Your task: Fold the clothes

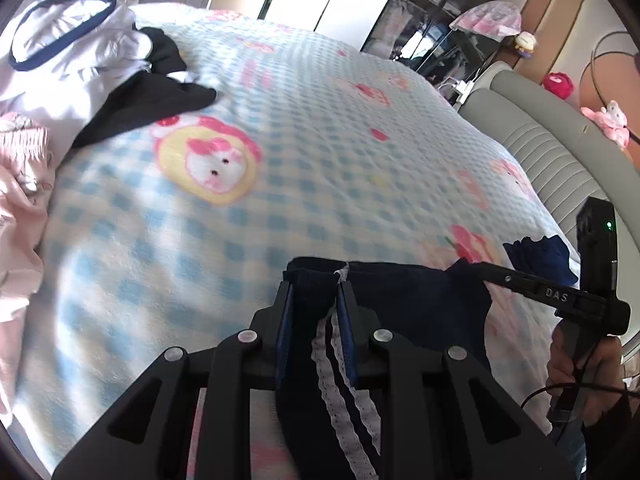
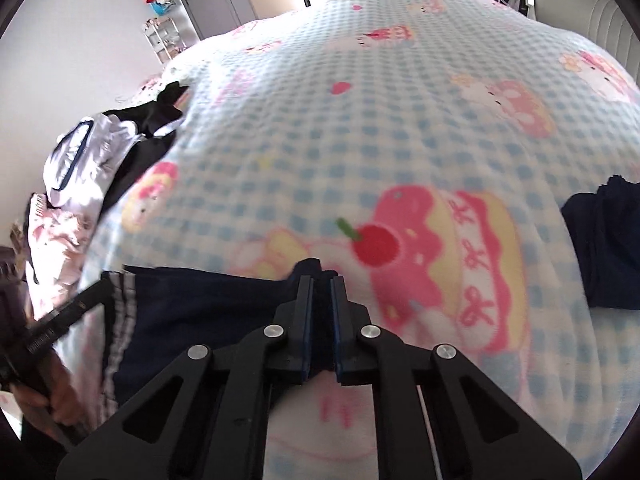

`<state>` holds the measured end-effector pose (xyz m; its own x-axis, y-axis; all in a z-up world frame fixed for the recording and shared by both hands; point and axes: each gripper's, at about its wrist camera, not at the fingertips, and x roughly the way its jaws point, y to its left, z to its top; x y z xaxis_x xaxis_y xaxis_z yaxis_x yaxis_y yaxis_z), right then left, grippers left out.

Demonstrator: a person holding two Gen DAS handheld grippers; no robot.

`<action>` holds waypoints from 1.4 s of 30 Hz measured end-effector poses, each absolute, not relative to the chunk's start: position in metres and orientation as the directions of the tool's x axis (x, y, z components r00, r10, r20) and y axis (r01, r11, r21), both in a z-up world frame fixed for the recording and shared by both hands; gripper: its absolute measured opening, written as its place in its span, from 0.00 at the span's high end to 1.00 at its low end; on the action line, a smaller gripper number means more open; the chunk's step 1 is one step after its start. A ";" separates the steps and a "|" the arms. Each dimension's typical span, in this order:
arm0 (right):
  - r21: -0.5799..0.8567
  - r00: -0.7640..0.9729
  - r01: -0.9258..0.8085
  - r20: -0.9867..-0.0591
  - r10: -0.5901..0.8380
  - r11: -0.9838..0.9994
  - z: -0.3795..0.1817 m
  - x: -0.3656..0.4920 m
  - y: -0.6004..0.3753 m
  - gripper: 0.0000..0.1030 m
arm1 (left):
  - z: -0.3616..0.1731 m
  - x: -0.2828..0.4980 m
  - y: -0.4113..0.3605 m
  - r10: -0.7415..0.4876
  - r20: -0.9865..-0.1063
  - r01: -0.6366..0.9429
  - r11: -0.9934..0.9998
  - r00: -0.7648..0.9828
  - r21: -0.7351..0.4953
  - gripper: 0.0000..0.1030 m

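A navy garment [image 1: 412, 300] with white striped trim hangs stretched between my two grippers, just above the checked blanket [image 1: 320, 140]. In the left wrist view my left gripper [image 1: 316, 284] is shut on its trimmed edge. The striped trim [image 1: 340, 400] hangs down between the fingers. My right gripper [image 1: 480, 268] holds the other corner, off to the right. In the right wrist view that right gripper [image 2: 320, 280] is shut on a navy fold. The cloth [image 2: 200, 304] runs left to the left gripper [image 2: 102, 286].
A heap lies at the bed's left: a white top with navy trim [image 1: 60, 40], a black garment [image 1: 152, 96] and pink clothes [image 1: 20, 200]. A folded navy piece [image 2: 608, 248] rests on the right. A grey headboard [image 1: 540, 140] borders the far right. A hand [image 1: 580, 364] holds the right gripper.
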<state>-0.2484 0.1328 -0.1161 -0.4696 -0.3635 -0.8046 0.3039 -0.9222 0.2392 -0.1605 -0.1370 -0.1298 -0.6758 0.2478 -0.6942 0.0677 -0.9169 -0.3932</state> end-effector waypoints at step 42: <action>0.339 -0.305 0.156 -0.877 -0.371 -0.928 -0.151 -0.258 0.167 0.43 | -0.158 -0.192 -0.133 0.293 -0.766 0.070 -0.913 -0.572 -0.401 0.58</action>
<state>-0.2581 0.1671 -0.1512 -0.3049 -0.3715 -0.8769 0.1559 -0.9278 0.3389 -0.1918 -0.1325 -0.1581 -0.5723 0.2928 -0.7660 0.0702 -0.9132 -0.4015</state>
